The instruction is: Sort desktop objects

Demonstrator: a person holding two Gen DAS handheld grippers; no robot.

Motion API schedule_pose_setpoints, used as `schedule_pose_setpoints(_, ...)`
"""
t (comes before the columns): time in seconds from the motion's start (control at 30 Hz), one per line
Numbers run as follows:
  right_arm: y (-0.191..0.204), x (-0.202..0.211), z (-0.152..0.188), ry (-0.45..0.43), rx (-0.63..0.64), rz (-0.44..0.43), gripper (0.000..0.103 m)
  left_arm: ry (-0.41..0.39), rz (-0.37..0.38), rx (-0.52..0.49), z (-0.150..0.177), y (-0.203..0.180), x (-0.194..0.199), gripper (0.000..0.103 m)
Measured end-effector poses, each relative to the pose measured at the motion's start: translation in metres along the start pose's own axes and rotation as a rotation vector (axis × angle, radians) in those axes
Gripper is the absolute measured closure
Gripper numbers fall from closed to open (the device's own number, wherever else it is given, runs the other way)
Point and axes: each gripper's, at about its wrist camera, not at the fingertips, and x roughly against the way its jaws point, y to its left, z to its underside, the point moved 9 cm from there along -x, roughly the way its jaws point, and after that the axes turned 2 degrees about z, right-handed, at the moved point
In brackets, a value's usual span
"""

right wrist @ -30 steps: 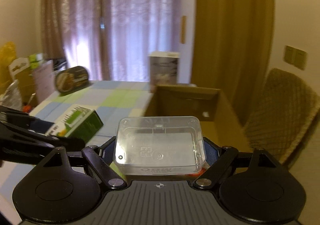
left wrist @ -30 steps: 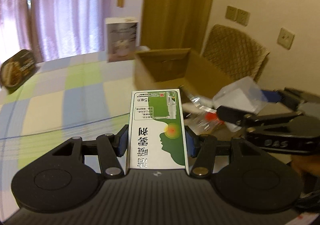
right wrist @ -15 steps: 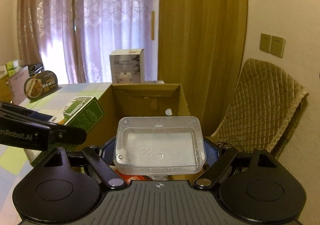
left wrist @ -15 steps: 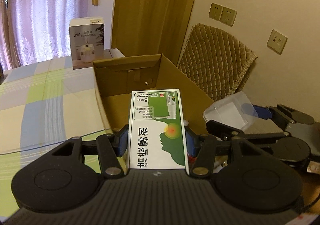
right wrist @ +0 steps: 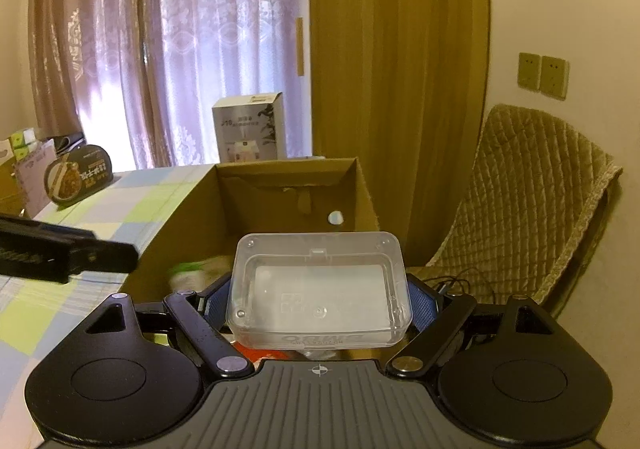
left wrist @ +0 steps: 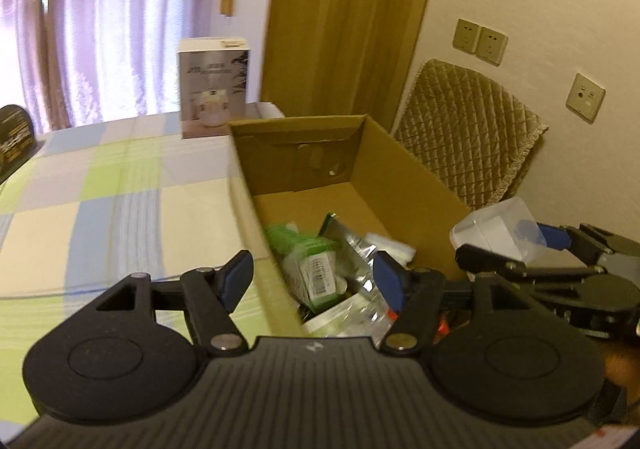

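Since the clear plastic box I'm carrying in my right gripper is a thin-walled, lidded thing, I judge it light, stiff and rather slick, liable to crack or pop its lid if squeezed hard. The blue pads pinch it across its two short ends, which looks the right place to hold it: the ends are flat and the lid latch on the far side stays free. It hangs just over the near end of the open cardboard box, whose far wall shows a round hole. From the left wrist view the same plastic box sits off to the right above the carton's right wall. My left gripper has its fingers spread wide with nothing between them, hovering over the carton's near left corner. Half a second ago those fingers were clamped on a green-and-white medicine carton; now that is gone from the grip, and a green-and-white packet lies among the silvery wrappers at the bottom (I take it for the same one, though the blur leaves me unsure). The right grip looks unchanged, only a little closer in over the carton, beside the checked tablecloth.
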Motion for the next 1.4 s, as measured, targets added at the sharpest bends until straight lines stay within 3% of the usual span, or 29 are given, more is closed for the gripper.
schedule_pose_setpoints(0.5, 0.029, -0.017, -0.014, 0.011, 0.021, -0.069, 0.02, 0.006, -0.045, 0.014, 0.024, 0.024, 0.026, 0.026)
schedule_pose_setpoints(0.57, 0.033, -0.022, -0.016, 0.019, 0.02, -0.093, 0.018, 0.006, -0.044, 0.016, 0.025, 0.024, 0.027, 0.023)
schedule_pose_setpoints(0.63, 0.033, -0.023, -0.018, 0.014, 0.017, -0.085, 0.002, 0.011, -0.037, 0.009, 0.026, 0.023, 0.027, 0.021)
schedule_pose_setpoints(0.77, 0.031, -0.019, -0.014, 0.015, 0.003, -0.08, 0.002, 0.007, -0.037, -0.005, 0.028, 0.022, 0.029, 0.015)
schedule_pose_setpoints(0.93, 0.024, -0.005, -0.003, 0.027, -0.039, -0.062, 0.002, -0.005, -0.046, -0.002, 0.032, 0.022, 0.035, 0.012)
schedule_pose_setpoints(1.13, 0.018, 0.02, 0.009, 0.05, -0.086, -0.052, 0.002, -0.04, -0.074, -0.003, 0.036, 0.021, 0.049, 0.002)
schedule_pose_setpoints(1.4, 0.021, 0.061, 0.014, 0.075, -0.106, -0.056, 0.002, -0.037, -0.063, 0.03, 0.048, 0.015, 0.071, 0.002)
